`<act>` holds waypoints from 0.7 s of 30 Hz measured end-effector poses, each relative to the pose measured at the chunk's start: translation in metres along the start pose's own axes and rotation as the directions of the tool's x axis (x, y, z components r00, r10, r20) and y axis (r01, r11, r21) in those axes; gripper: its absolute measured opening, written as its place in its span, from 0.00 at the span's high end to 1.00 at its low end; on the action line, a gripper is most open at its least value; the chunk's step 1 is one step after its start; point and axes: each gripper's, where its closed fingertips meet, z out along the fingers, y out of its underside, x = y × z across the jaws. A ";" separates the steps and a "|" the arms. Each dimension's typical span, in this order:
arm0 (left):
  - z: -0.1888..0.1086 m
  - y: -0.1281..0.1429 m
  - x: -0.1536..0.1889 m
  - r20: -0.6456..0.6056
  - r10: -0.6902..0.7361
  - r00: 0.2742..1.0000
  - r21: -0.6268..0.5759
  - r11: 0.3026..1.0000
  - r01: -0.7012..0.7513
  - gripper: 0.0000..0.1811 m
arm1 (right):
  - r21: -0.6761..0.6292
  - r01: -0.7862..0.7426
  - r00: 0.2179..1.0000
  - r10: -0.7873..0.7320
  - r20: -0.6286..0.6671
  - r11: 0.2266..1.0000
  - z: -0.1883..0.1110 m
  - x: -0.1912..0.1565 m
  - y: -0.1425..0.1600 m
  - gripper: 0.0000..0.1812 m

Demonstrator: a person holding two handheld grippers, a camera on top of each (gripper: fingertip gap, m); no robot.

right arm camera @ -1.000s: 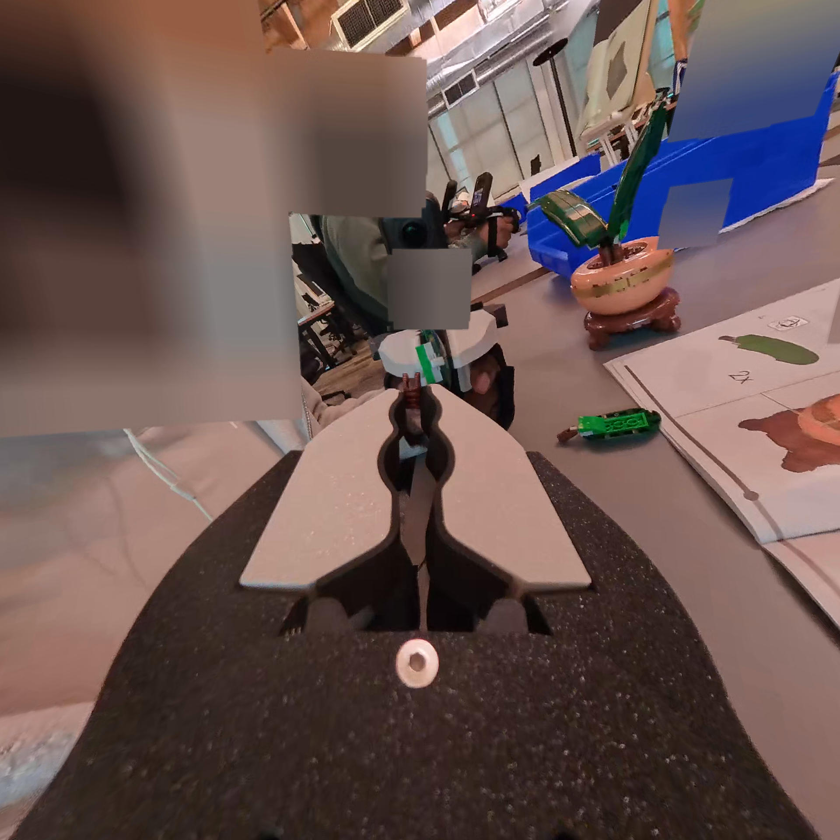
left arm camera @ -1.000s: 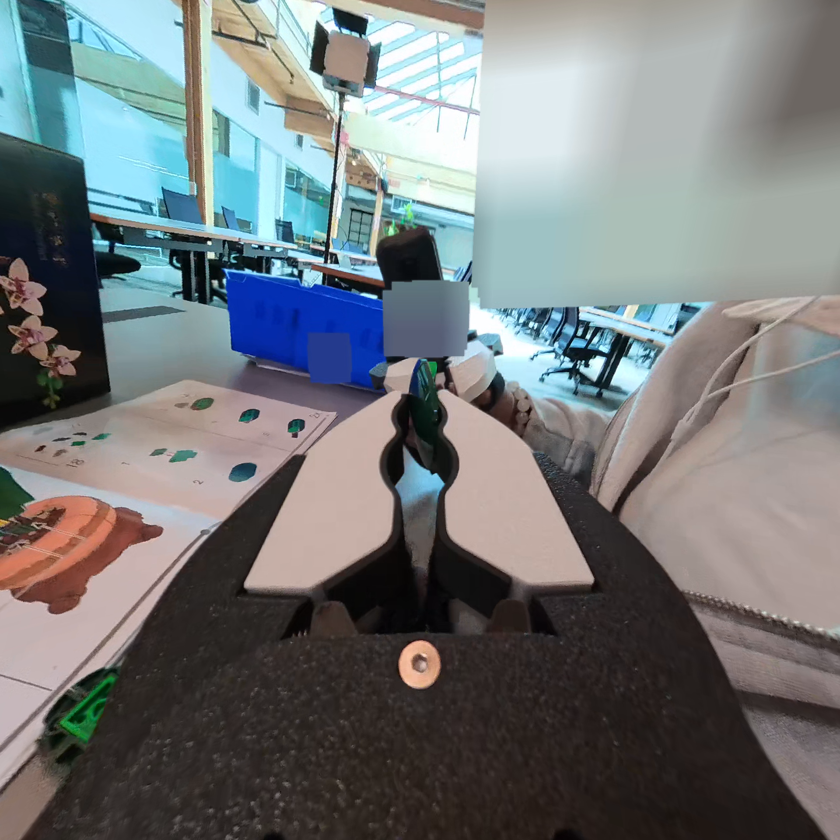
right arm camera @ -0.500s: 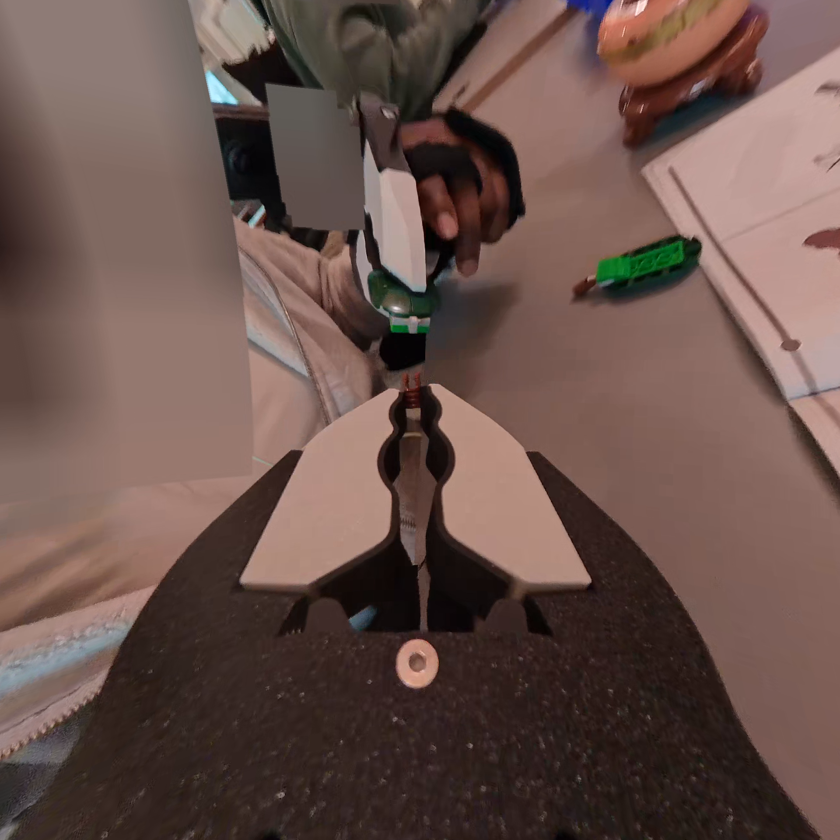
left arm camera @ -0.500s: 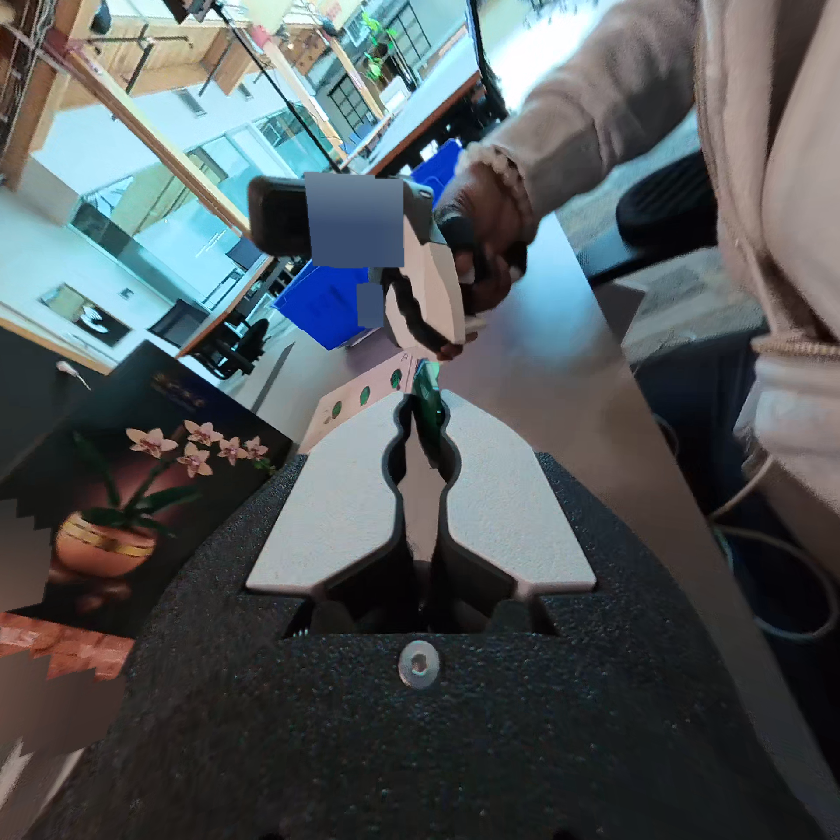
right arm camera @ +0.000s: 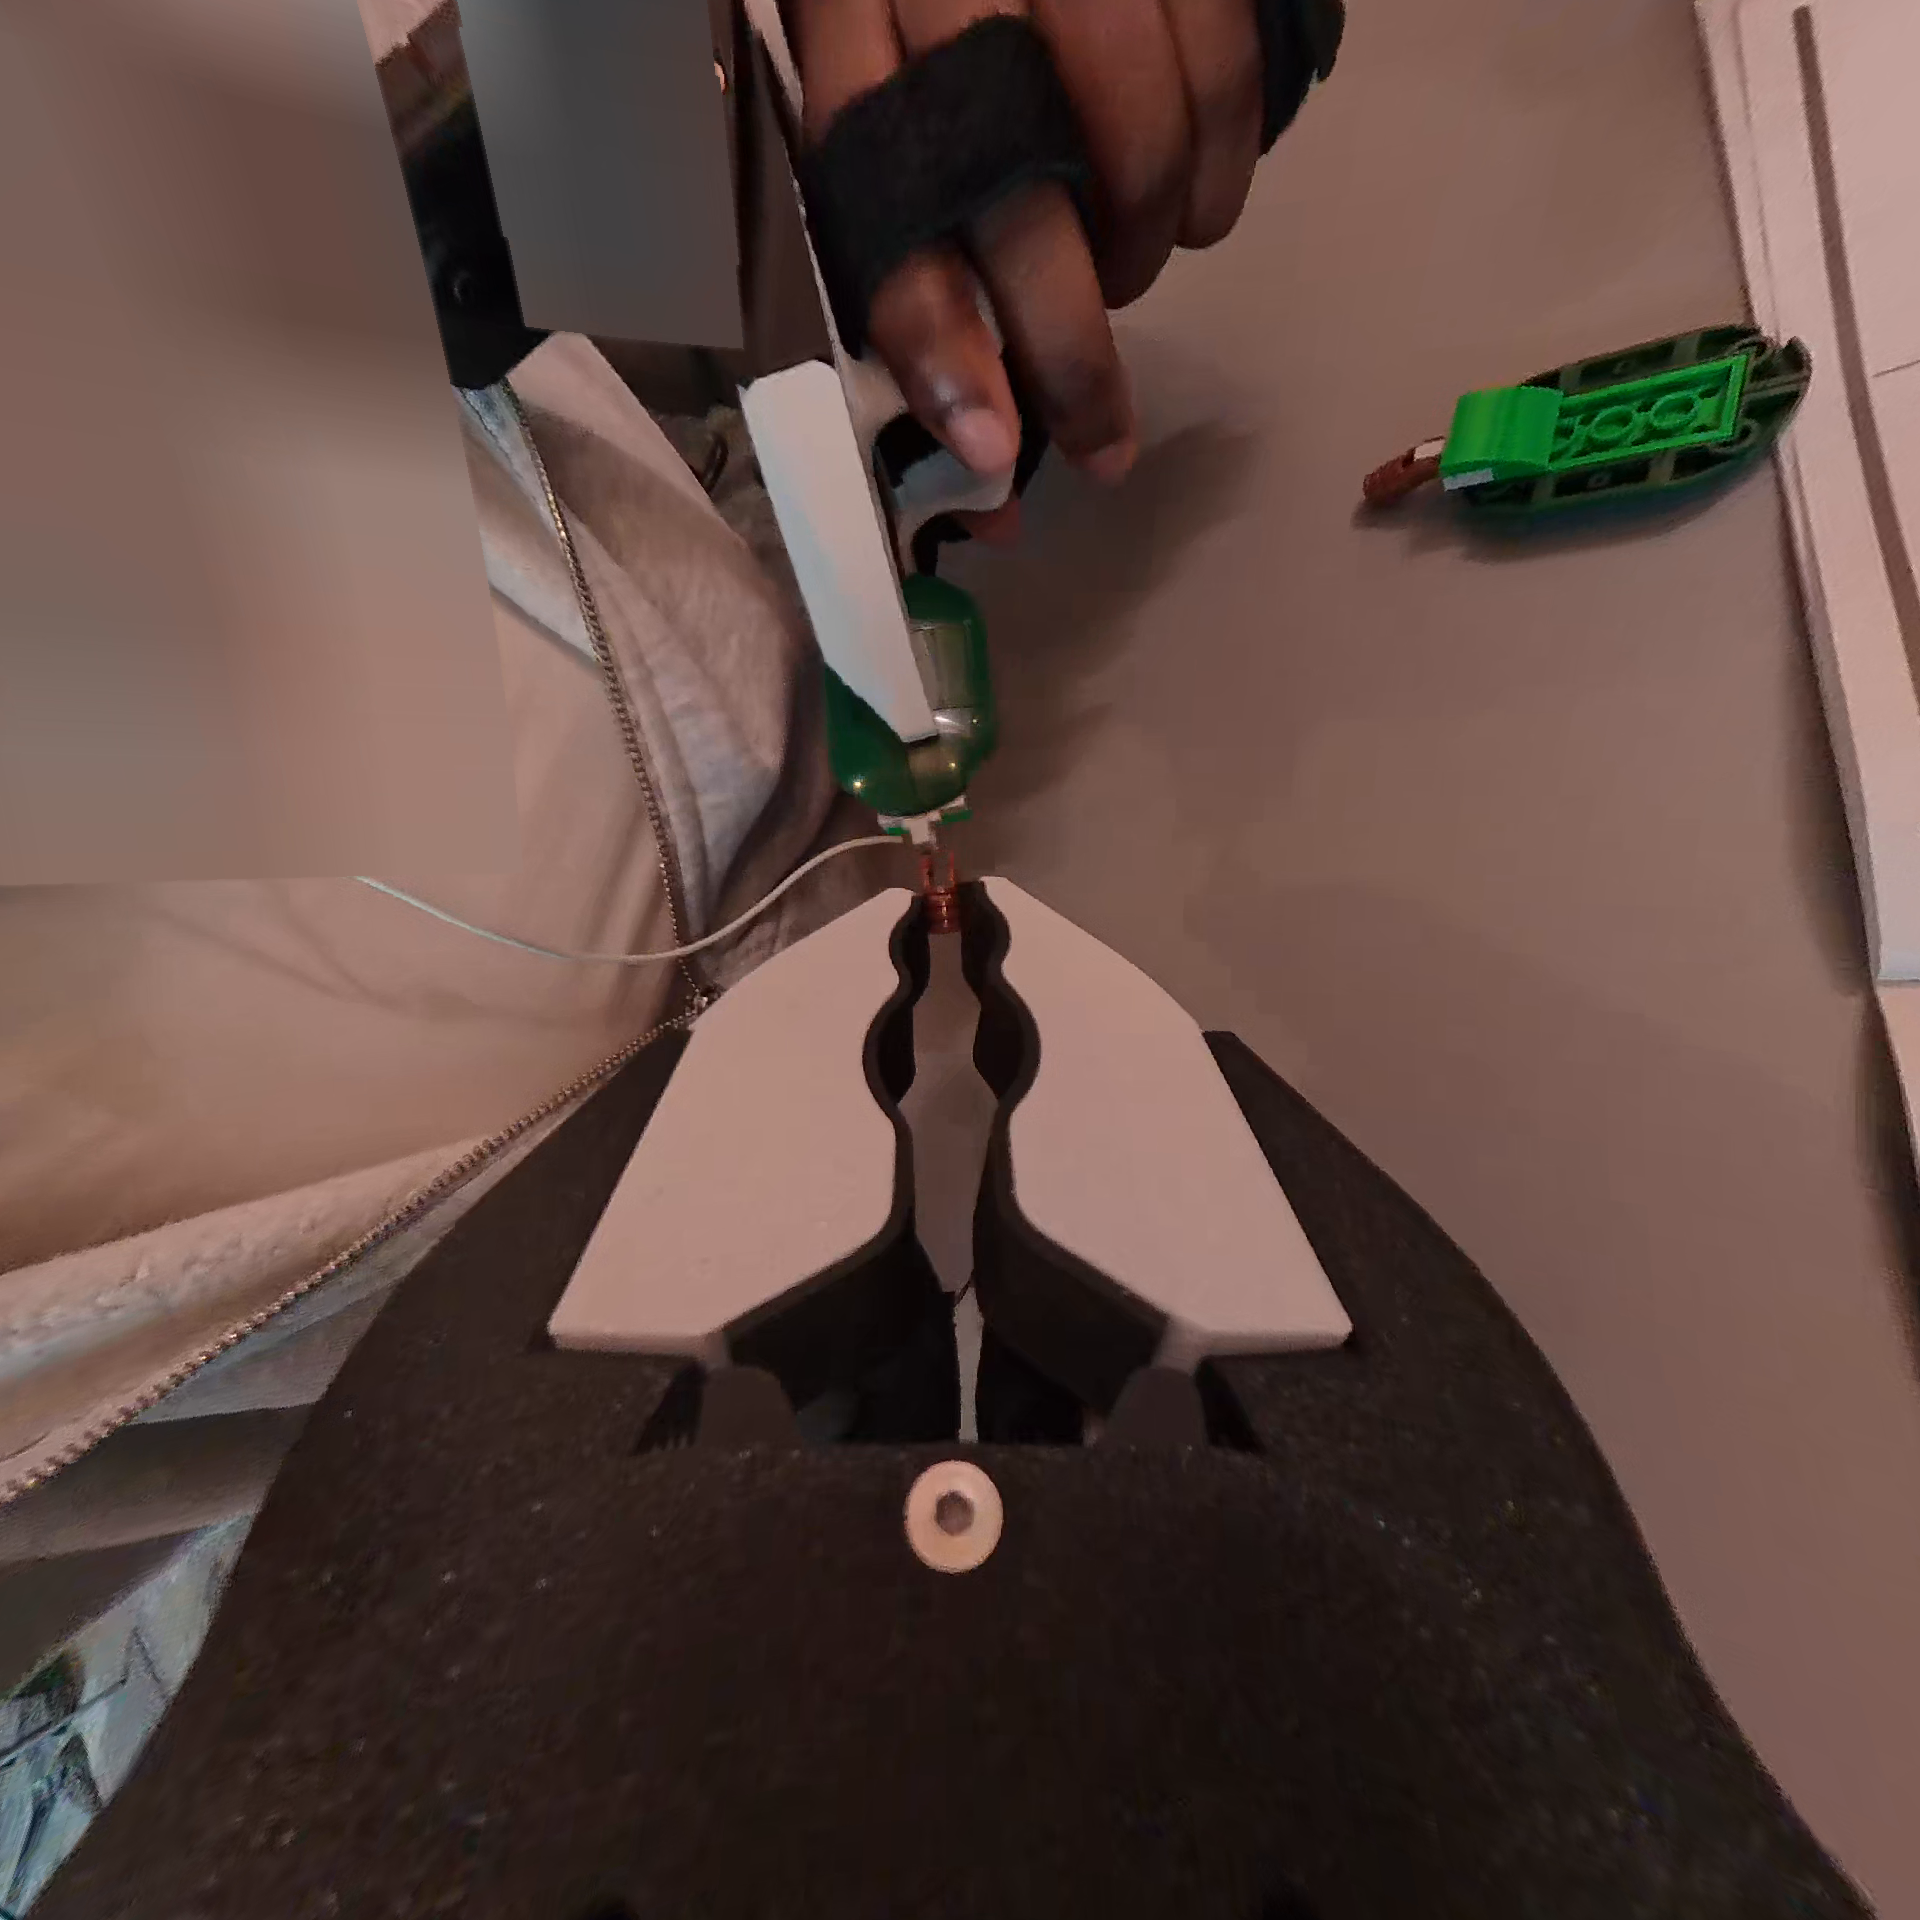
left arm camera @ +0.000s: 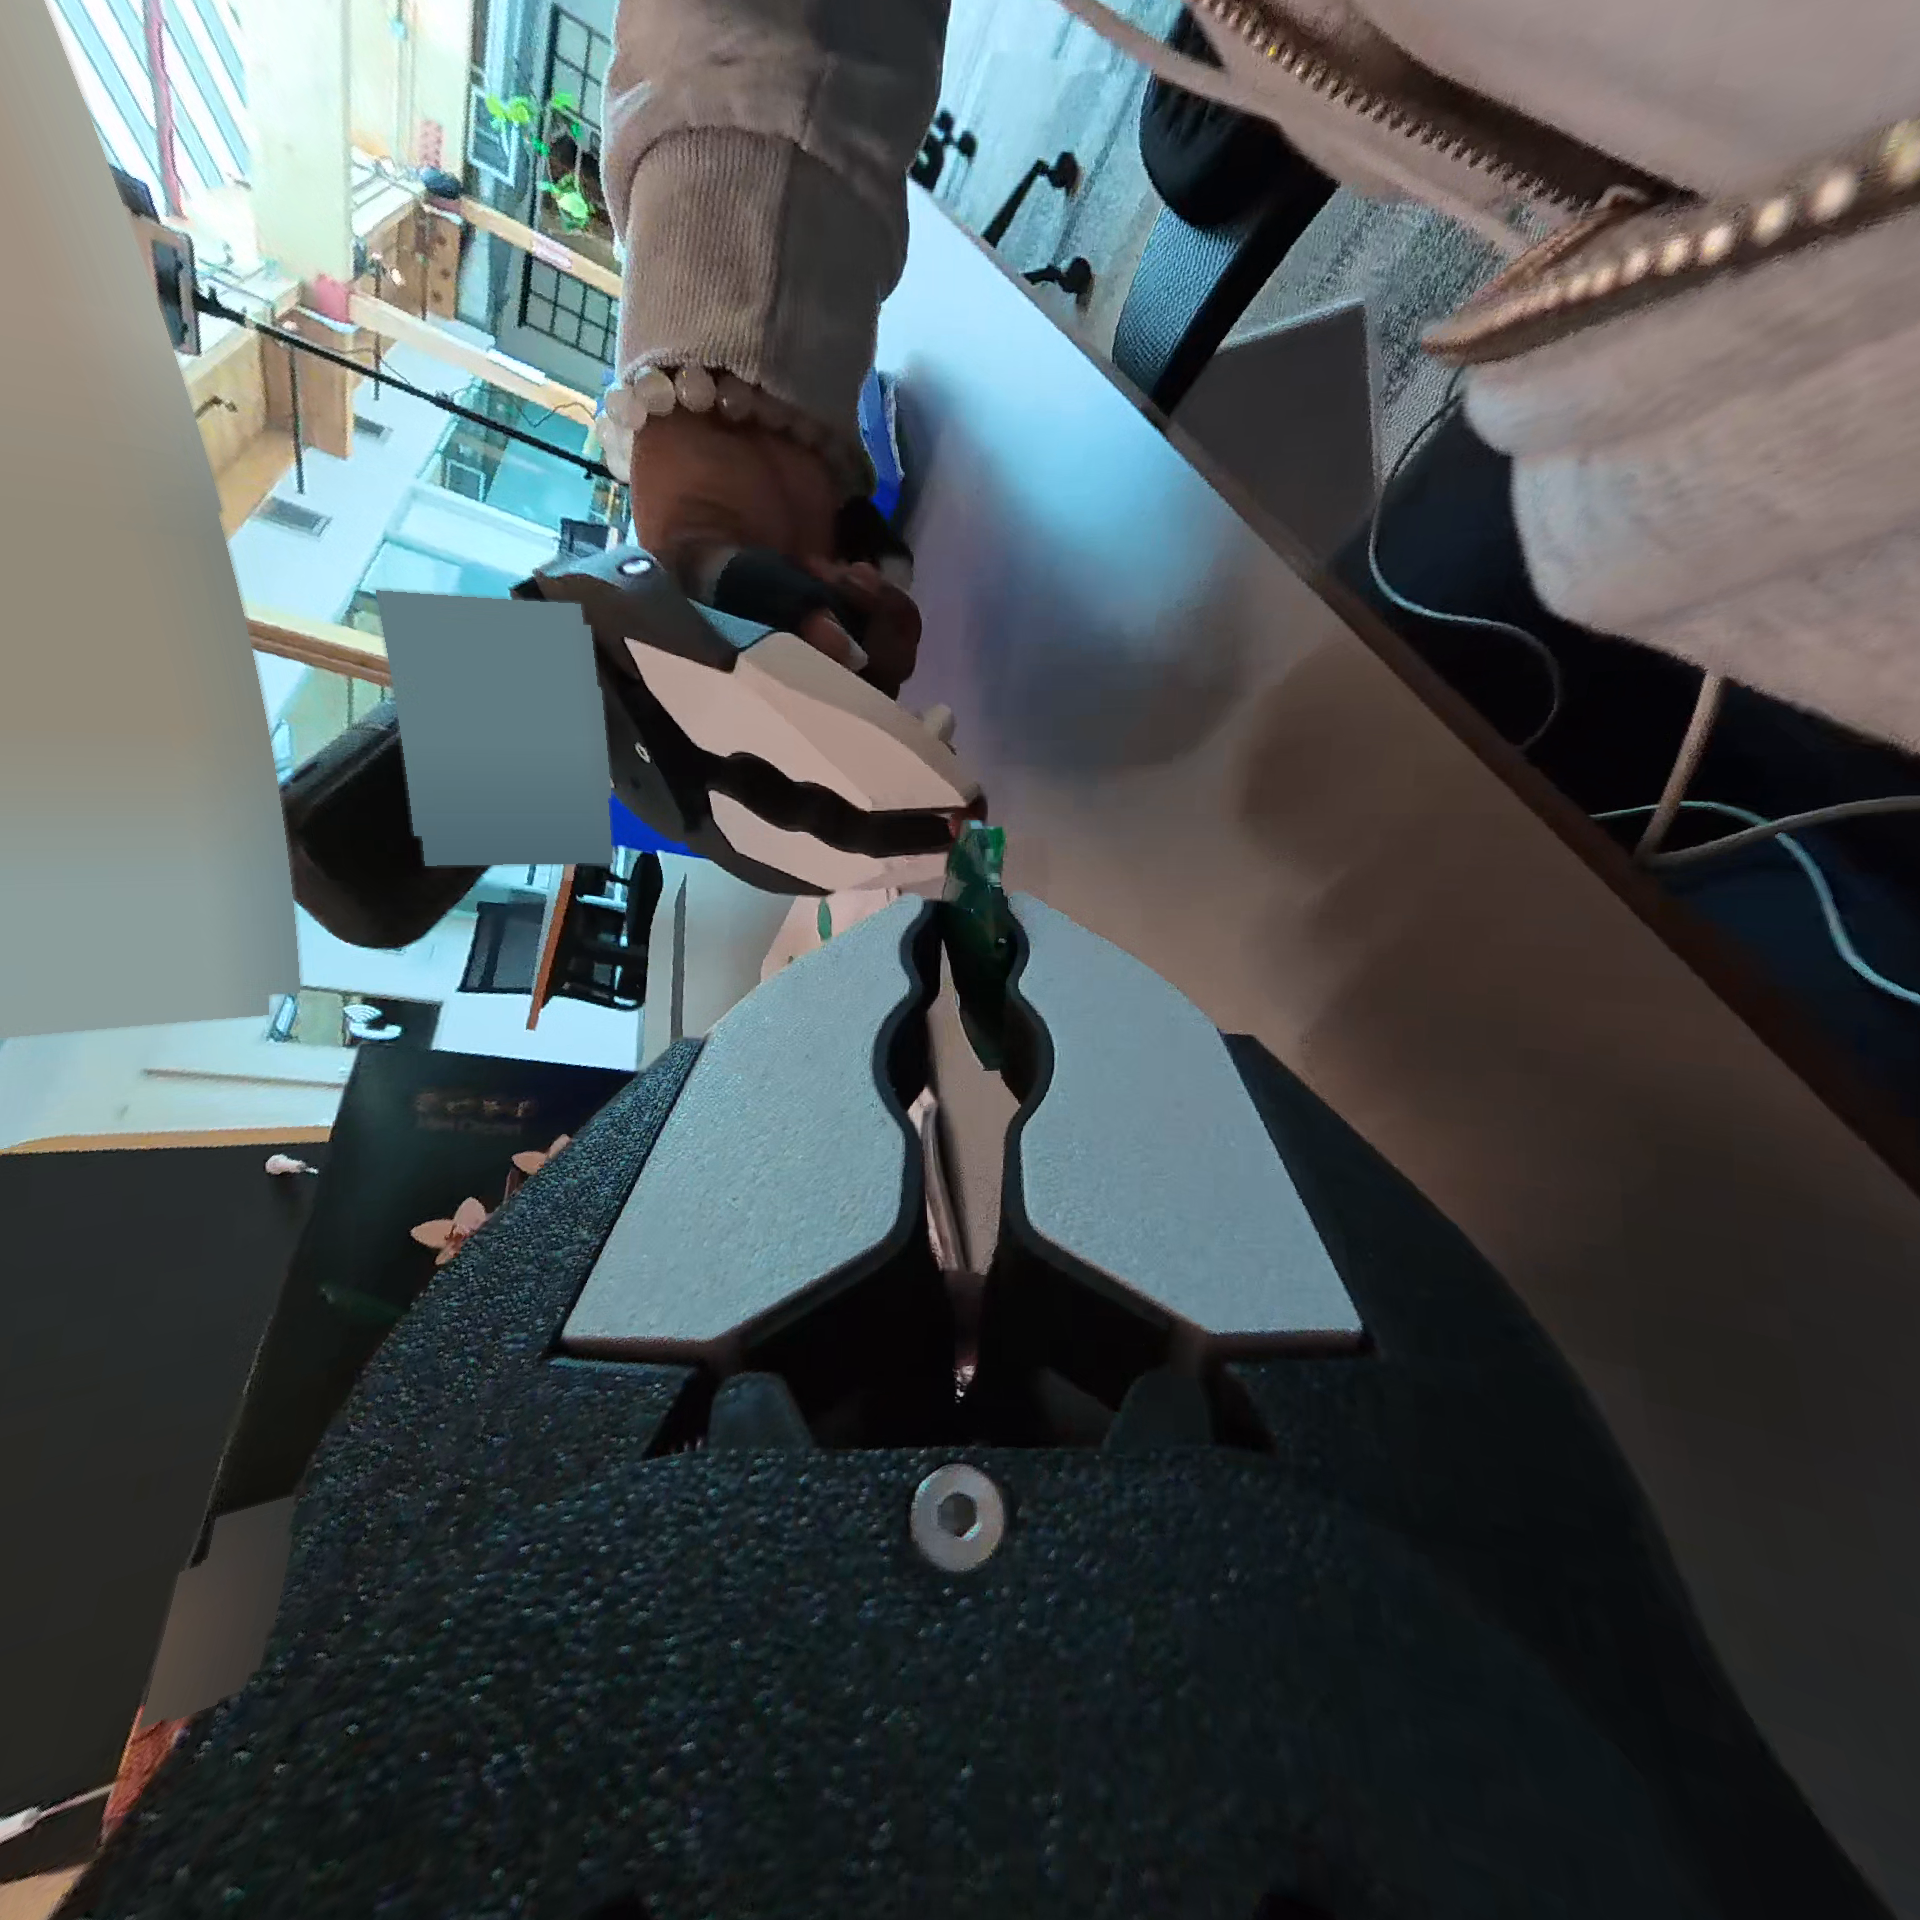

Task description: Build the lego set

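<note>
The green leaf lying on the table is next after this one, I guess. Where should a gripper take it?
Probably across the long edges of the green leaf, at its wide middle, coming down from above. It lies flat with its studded underside up and table bare on both sides. Avoid the small brown clip at its narrow end.

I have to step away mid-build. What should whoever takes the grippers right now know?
Left gripper: shut on the dark green leaf piece, its white clip end facing the other gripper.
Right gripper: shut on the small brown connector, tip almost at the white clip; whether they touch is unclear.
A second leaf assembly, already fitted with a brown connector, lies on the grey table beside the instruction sheet.
Left: press the connector into the clip, then carry on with the build.
</note>
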 end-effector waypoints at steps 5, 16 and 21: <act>0.003 0.000 0.005 -0.026 -0.023 0.999 0.028 0.999 0.024 0.96 | -0.009 0.053 0.999 -0.053 0.007 0.999 0.000 0.000 0.001 0.97; 0.010 0.007 0.002 0.031 -0.060 0.998 0.025 0.998 0.059 0.96 | 0.095 0.002 1.000 -0.002 0.001 0.996 -0.006 0.007 -0.004 0.97; 0.005 0.014 -0.022 0.207 -0.101 0.973 0.013 0.995 0.100 0.96 | 0.428 -0.115 0.993 0.094 0.069 0.897 -0.021 0.007 -0.028 0.97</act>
